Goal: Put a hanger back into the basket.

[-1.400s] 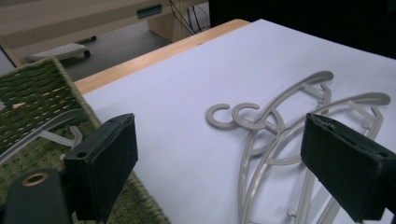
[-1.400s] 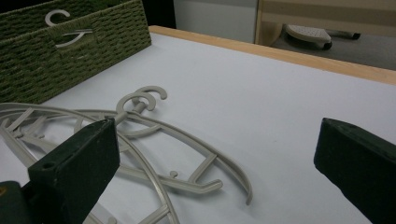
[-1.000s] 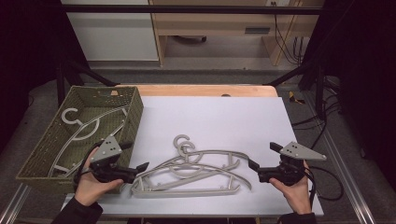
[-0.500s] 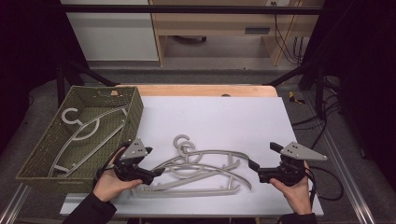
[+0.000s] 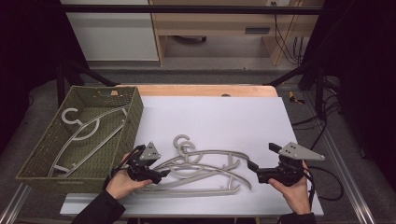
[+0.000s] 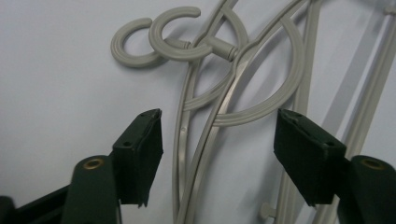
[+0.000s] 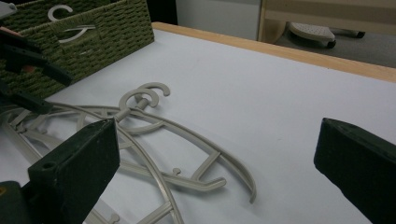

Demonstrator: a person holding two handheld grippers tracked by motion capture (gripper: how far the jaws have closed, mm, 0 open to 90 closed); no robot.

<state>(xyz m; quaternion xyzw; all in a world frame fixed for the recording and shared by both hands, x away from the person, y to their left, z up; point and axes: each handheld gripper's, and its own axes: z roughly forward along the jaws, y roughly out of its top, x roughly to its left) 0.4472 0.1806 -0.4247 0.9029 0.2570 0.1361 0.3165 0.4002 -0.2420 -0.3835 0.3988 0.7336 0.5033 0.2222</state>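
White sheeting covers the table (image 5: 224, 116), with a green woven basket (image 5: 116, 135) at its left edge and grey hangers (image 5: 205, 170) piled near the front. Left gripper (image 5: 161, 176) straddles the hangers' arms, its jaws just closing without touching; right gripper (image 5: 254, 169) stands wide open beside them.

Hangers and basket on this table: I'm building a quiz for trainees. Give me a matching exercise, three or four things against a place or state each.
Things:
1. green basket
2. hanger in the basket
3. two stacked hangers
4. right gripper

Places or states:
A. lying on the white sheet
B. open, holding nothing
C. at the table's left edge
D. inside woven walls

Pairs: 1-C, 2-D, 3-A, 4-B
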